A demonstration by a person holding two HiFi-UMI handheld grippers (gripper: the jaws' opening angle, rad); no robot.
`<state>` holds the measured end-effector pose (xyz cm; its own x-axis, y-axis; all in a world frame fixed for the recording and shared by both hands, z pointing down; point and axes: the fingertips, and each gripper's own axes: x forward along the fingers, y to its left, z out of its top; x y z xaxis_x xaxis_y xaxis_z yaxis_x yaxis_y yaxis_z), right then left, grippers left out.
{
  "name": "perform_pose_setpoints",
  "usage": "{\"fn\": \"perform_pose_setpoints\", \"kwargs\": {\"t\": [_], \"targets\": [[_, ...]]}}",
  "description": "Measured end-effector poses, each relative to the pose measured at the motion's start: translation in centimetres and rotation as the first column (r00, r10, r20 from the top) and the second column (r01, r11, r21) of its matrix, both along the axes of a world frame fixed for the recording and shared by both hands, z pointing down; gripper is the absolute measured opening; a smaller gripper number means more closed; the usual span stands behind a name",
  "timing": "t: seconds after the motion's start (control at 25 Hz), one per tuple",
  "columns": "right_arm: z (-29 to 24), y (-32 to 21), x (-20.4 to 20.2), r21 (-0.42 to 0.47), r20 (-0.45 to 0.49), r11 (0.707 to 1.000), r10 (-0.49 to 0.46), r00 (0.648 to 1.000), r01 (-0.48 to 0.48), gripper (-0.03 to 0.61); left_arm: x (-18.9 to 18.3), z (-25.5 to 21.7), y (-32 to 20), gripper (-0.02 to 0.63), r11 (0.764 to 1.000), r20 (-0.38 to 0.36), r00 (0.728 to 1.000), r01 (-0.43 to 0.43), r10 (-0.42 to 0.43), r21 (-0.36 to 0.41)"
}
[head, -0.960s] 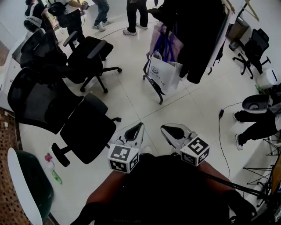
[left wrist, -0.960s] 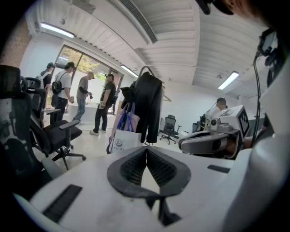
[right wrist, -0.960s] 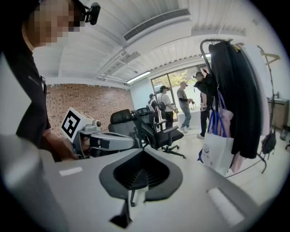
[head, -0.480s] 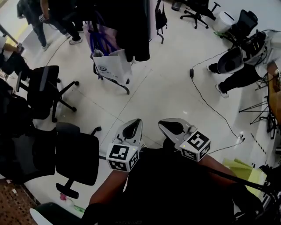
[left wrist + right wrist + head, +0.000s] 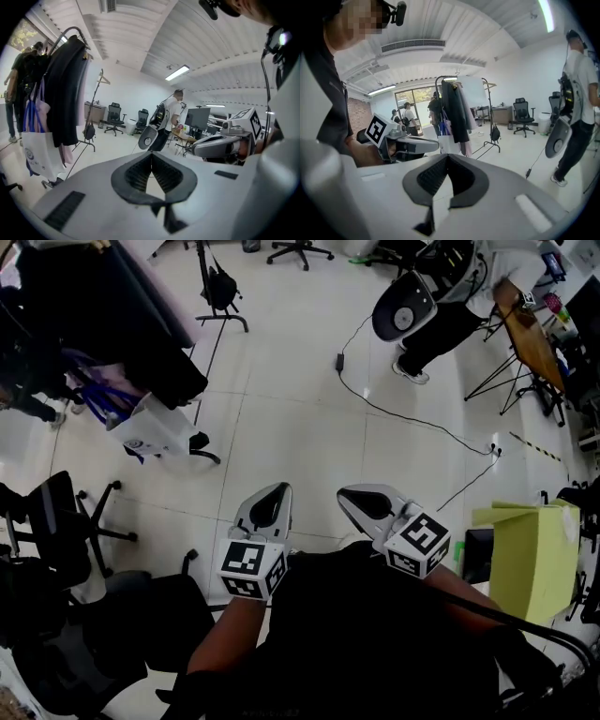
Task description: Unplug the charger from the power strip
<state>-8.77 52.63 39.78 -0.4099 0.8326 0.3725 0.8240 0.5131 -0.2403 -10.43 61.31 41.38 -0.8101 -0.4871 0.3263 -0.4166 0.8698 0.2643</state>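
Note:
I hold both grippers close in front of my body, above a white tiled floor. In the head view my left gripper (image 5: 273, 491) and right gripper (image 5: 350, 494) point forward side by side, both shut and empty. The left gripper view shows its jaws (image 5: 151, 155) meeting at the tip; the right gripper view shows the same (image 5: 447, 157). Far ahead on the floor a thin black cable (image 5: 403, 416) runs from a small black block (image 5: 339, 362) to a small white piece (image 5: 494, 448). Whether that piece is the power strip is too small to tell.
A rack of dark clothes (image 5: 112, 343) and a white bag (image 5: 155, 432) stand at the left. Black office chairs (image 5: 56, 521) crowd the lower left. A person (image 5: 459, 296) stands at the upper right beside a table. A yellow-green box (image 5: 530, 559) sits at my right.
The head view has swung to the right: the chairs and clothes rack slid left, and the floor cable and yellow-green box came into view. Both grippers keep their place and stay shut.

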Motion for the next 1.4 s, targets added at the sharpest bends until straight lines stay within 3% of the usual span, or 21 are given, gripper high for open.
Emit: {"fn": "perform_pose_setpoints", "kwargs": {"t": [0.12, 0.28, 0.36, 0.6, 0.68, 0.76, 0.88, 1.12, 1.28, 1.4], "targets": [[-0.5, -4.3, -0.4, -0.021, 0.006, 0.998, 0.059, 0.998, -0.059, 0.003, -0.7, -0.4, -4.7, 0.008, 0.998, -0.004, 0.998, -0.065, 0.065, -0.013], [-0.8, -9.7, -0.3, -0.056, -0.004, 0.993, 0.106, 0.994, -0.106, 0.003, -0.8, -0.9, -10.9, 0.008, 0.993, -0.041, 0.993, -0.109, 0.111, 0.04], [-0.6, -12.5, -0.3, -0.076, -0.02, 0.987, 0.141, 0.99, -0.142, 0.003, -0.5, -0.9, -13.8, 0.008, 0.989, -0.044, 0.988, -0.144, 0.145, 0.02], [0.8, -19.6, -0.2, -0.105, 0.006, 0.965, 0.243, 0.97, -0.241, 0.003, -0.9, 1.3, -20.6, 0.008, 0.97, -0.059, 0.969, -0.243, 0.242, -0.011], [1.4, -22.6, -0.1, -0.116, 0.008, 0.945, 0.309, 0.951, -0.306, 0.003, -1.0, 2.5, -23.7, 0.008, 0.952, -0.08, 0.95, -0.305, 0.303, -0.012], [1.3, -26.7, 0.4, -0.133, 0.007, 0.912, 0.393, 0.919, -0.389, 0.003, -0.8, 2.7, -28.1, 0.008, 0.917, -0.085, 0.914, -0.399, 0.396, -0.021], [1.1, -33.2, 2.1, -0.144, 0.003, 0.842, 0.525, 0.851, -0.519, 0.003, -0.3, 1.3, -35.0, 0.008, 0.845, -0.059, 0.845, -0.533, 0.531, -0.035], [2.5, -41.7, 4.4, -0.16, -0.039, 0.664, 0.735, 0.677, -0.73, 0.003, -0.6, 0.9, -43.7, 0.008, 0.703, -0.045, 0.706, -0.708, 0.707, -0.066], [3.1, -47.2, 6.4, -0.139, -0.06, 0.512, 0.85, 0.523, -0.848, 0.003, -0.2, 2.2, -49.4, 0.008, 0.584, -0.094, 0.584, -0.811, 0.806, -0.028], [3.6, -51.0, 7.0, -0.121, -0.079, 0.396, 0.91, 0.406, -0.91, 0.003, -0.3, 2.1, -53.8, 0.008, 0.487, -0.089, 0.485, -0.874, 0.87, -0.007]]}}
